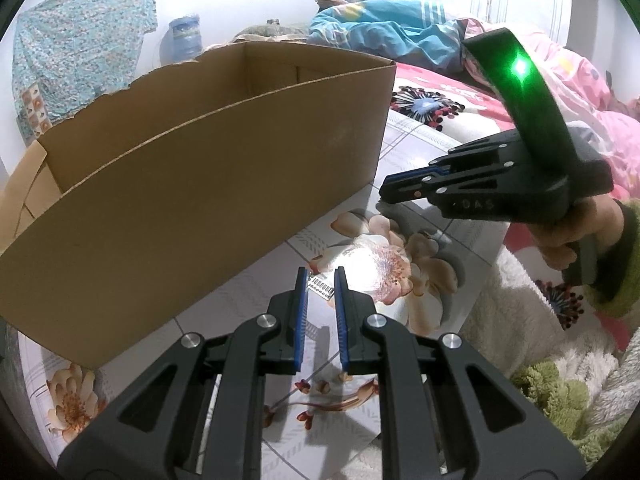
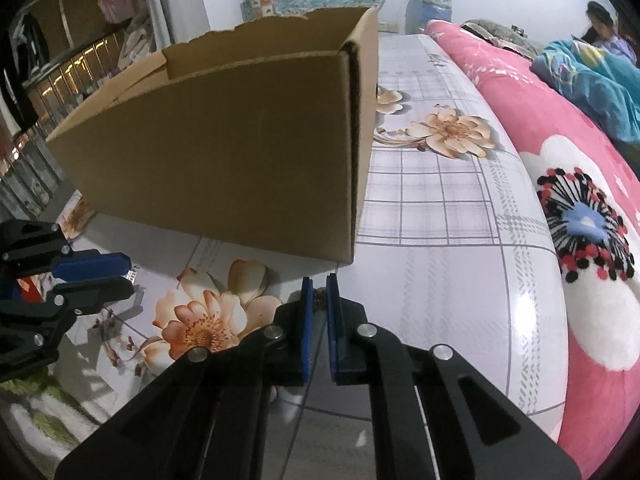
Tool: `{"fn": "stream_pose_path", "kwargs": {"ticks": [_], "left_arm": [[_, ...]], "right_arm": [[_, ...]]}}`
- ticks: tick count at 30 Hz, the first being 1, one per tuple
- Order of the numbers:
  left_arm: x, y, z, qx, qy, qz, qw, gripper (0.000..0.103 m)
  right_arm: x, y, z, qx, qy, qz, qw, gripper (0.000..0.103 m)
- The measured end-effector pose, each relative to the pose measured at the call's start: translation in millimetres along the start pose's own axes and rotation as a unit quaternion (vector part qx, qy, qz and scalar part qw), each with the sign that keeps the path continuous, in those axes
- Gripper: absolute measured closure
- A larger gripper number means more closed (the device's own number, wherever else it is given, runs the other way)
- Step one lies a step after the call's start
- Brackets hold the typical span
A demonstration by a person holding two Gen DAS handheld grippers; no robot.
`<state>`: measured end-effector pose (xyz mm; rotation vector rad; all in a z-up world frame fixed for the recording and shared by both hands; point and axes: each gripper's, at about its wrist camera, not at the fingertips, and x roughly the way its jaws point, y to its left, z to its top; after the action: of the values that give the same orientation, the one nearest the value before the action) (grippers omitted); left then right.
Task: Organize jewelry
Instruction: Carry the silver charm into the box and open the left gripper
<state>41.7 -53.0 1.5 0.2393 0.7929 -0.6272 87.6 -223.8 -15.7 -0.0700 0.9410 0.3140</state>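
1. Left wrist view: the left gripper [image 1: 321, 278] hangs low over the flowered sheet [image 1: 404, 148], its jaws a little apart and holding nothing. Between the tips, on the sheet, lies a small card [image 1: 321, 287] with rows of tiny pieces, probably earrings. It is just beside the box [image 1: 192, 184].
2. Same view: the right gripper [image 1: 384, 192] is near the box corner. Its jaws look pressed nearly together, and I cannot tell from here if something is between them.
3. Right wrist view: the right gripper's jaws stand close, and a small dark-gold piece [image 2: 319, 300] sits pinched between the pads. I cannot tell what kind of jewelry it is.
4. Same view: the inside of the box is hidden, so what is already stored cannot be judged.
5. My judgement: the task is in progress. The pinched piece and the card are outside the box; both remain to be put away.
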Motion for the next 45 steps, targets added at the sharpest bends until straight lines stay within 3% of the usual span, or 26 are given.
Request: {"fn": "stream_pose_path", "kwargs": {"ticks": [11,17,24,28,32,36,42,45], "left_arm": [[-16.7,1.0,0.3,-0.001,-0.016,0.002,0.9999,0.091],[-47.1,-1.8,9.8,0.0,-0.048,-0.004,0.9988,0.091],[-96.7,0.8,40.6,0.026,-0.103,-0.004,0.9944,0.091],[-110.3,15.0,65.5,0.031,-0.115,0.003,0.9928,0.091],[-97.4,42.4,92.6,0.012,-0.085,-0.005,0.9963,0.091],[-55.8,79.9,117.4,-0.044,-0.014,-0.028,0.9985,0.091],[11.3,118.4,127.5,-0.107,0.083,-0.043,0.9899,0.091],[29.6,128.5,124.6,-0.131,0.11,-0.039,0.9845,0.091]], "right_arm": [[-37.2,-3.2,0.6,0.03,-0.034,0.027,0.999,0.096],[-69.7,2.0,9.6,0.032,-0.07,0.055,0.996,0.096],[-104.3,14.3,42.8,0.01,-0.118,0.094,0.989,0.096],[-110.0,19.9,74.8,-0.009,-0.13,0.121,0.984,0.096],[-96.8,19.9,106.1,-0.019,-0.112,0.138,0.984,0.096],[-66.1,15.4,133.7,-0.019,-0.065,0.135,0.988,0.096],[-16.8,13.1,154.2,-0.029,-0.003,0.115,0.993,0.096],[-5.6,13.2,158.1,-0.031,0.009,0.113,0.993,0.095]]}}
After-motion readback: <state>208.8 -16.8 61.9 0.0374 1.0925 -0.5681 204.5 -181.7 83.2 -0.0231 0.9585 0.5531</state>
